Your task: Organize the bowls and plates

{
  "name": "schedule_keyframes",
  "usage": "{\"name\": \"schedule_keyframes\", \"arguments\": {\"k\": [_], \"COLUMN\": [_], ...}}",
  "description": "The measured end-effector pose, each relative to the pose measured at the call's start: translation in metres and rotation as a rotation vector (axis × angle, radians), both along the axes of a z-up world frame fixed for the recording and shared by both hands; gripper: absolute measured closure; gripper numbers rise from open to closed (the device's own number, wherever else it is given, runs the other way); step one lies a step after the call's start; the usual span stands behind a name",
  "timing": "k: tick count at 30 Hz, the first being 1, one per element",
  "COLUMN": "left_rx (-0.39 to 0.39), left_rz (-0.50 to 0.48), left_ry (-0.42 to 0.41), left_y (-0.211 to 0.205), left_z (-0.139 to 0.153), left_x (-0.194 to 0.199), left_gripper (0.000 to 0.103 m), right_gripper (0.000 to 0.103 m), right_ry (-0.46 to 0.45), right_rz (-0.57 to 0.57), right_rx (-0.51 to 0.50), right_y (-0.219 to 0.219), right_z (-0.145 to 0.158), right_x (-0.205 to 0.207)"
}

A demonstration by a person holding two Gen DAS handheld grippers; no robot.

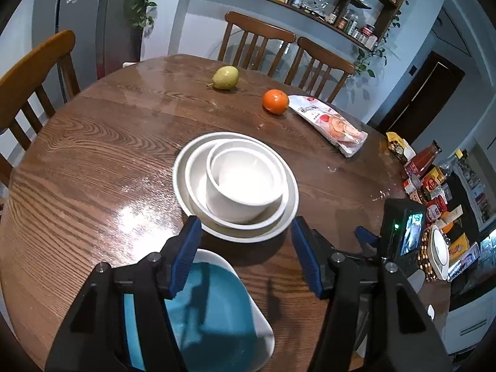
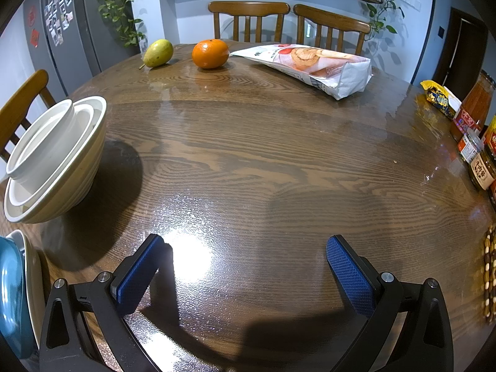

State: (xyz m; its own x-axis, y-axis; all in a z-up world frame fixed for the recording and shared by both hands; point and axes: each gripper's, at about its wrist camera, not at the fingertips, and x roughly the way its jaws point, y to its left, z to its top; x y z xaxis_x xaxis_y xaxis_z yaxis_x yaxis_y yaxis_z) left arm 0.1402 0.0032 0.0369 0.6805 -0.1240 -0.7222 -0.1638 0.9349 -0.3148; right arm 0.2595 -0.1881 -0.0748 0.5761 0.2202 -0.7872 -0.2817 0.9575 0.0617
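Note:
Three white bowls sit nested, small inside medium inside large, in the middle of the round wooden table. My left gripper hangs open just short of the stack. The large bowl's near rim shows between its blue pads, and neither pad touches it. Under its left finger lies a blue plate on a white plate. My right gripper stands wide open over bare table with nothing between its fingers. In the right wrist view the bowl stack is at the far left and the blue plate is in the bottom left corner.
A pear, an orange and a snack bag lie at the far side of the table. Jars and sauce bottles crowd the right edge, beside a beaded trivet. Wooden chairs ring the table.

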Motion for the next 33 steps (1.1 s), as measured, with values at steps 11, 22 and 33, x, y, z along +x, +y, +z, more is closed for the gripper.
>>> {"name": "schedule_keyframes", "arguments": {"k": [11,22,33], "left_rx": [0.02,0.003,-0.014], "left_rz": [0.015,0.035,0.051], "left_ry": [0.026,0.047,0.101], "left_y": [0.012,0.026,0.042], "left_z": [0.001,0.002,-0.006], "left_x": [0.002,0.008,0.021], "left_gripper": [0.043,0.043,0.043], "right_gripper": [0.0,0.0,0.0], "right_ry": [0.0,-0.104,0.058], "right_rz": [0.0,0.052,0.135], "right_rx": [-0.001,0.176,0.566], "right_y": [0.005,-0.015,0.011], "right_z": [-0.002,0.078,0.122], "right_x": [0.006,-0.019,0.011]}}
